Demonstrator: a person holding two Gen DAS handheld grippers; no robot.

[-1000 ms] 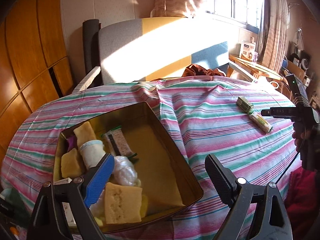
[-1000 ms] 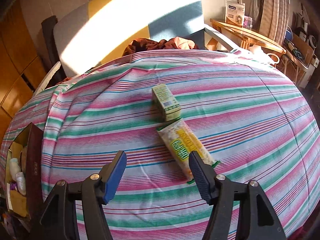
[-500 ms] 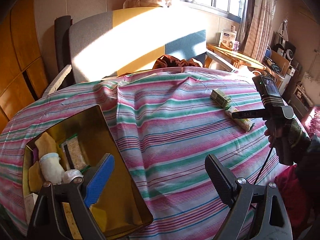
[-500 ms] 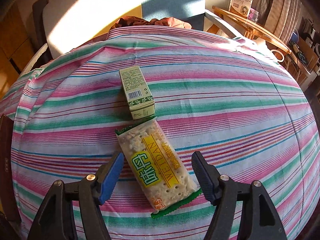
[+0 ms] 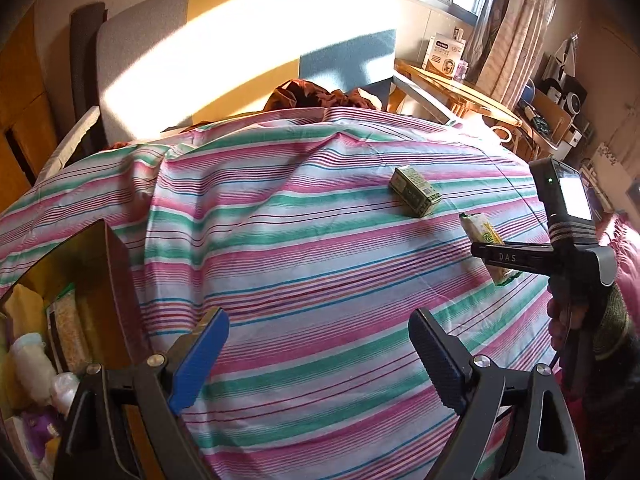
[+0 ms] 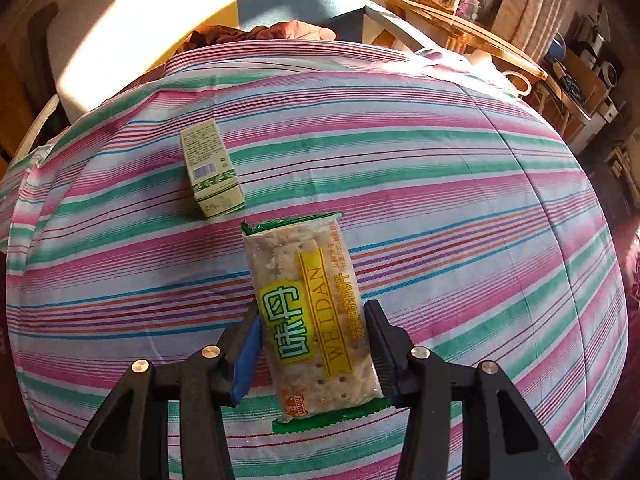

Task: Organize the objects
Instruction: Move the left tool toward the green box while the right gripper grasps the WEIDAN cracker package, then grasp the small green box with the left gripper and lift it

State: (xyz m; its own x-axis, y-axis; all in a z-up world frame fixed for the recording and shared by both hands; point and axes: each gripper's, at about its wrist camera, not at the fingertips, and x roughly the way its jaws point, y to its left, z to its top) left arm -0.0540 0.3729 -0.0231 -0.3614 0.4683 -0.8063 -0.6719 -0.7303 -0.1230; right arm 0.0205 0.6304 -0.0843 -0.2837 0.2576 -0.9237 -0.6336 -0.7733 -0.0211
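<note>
On the striped desk [image 6: 460, 184], my right gripper [image 6: 316, 344] has just closed onto the cracker packet [image 6: 308, 304], which a second ago lay free; next, the box [image 5: 100, 264]. My left gripper [image 5: 316, 348] stays wide apart, empty.

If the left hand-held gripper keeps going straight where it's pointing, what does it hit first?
Most likely bare striped tablecloth: nothing lies between the left hand-held gripper's open fingers. The green carton sits farther off, to the right.
</note>
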